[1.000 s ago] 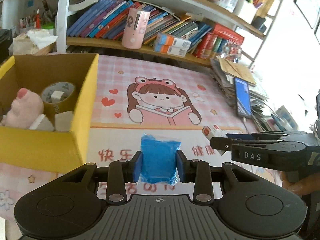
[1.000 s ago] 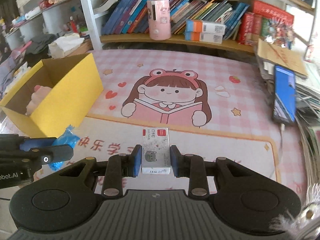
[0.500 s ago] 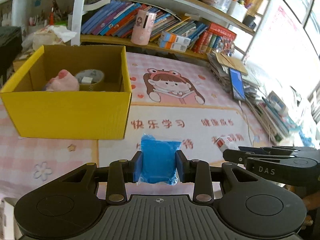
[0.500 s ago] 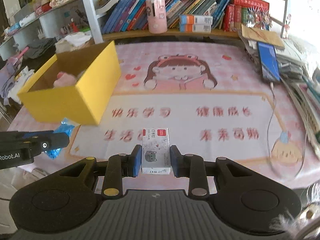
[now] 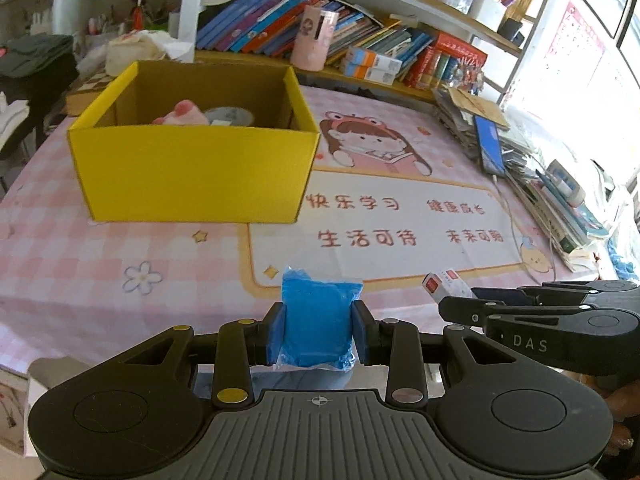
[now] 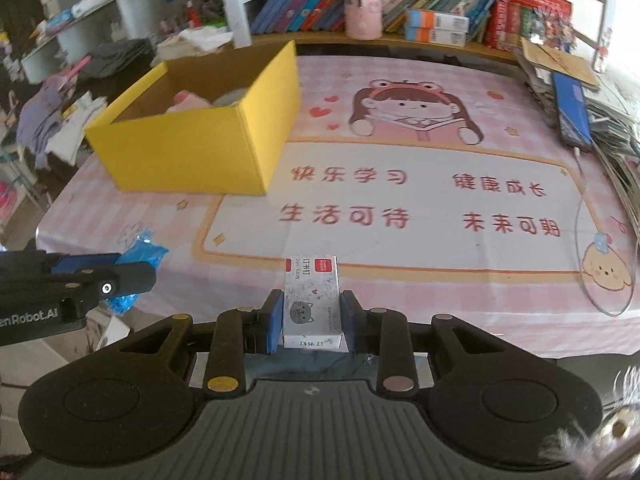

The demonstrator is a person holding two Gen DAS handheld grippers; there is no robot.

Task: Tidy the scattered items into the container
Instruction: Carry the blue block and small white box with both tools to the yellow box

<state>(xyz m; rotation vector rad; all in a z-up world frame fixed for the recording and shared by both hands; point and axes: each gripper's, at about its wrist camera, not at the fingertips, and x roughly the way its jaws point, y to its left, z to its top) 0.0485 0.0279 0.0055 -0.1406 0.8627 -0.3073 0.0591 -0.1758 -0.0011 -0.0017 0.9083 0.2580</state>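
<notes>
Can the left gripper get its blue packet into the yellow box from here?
Probably yes. The left gripper, shut on the blue packet, faces the yellow box across bare mat; the box is open-topped, but its near wall must be cleared.

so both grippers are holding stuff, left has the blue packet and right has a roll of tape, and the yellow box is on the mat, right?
Not quite. The right gripper holds a small white box of staples with a cat print, not a roll of tape; the right wrist view shows it. The rest stands: the left gripper holds the blue packet, and the yellow box sits on the mat.
</notes>
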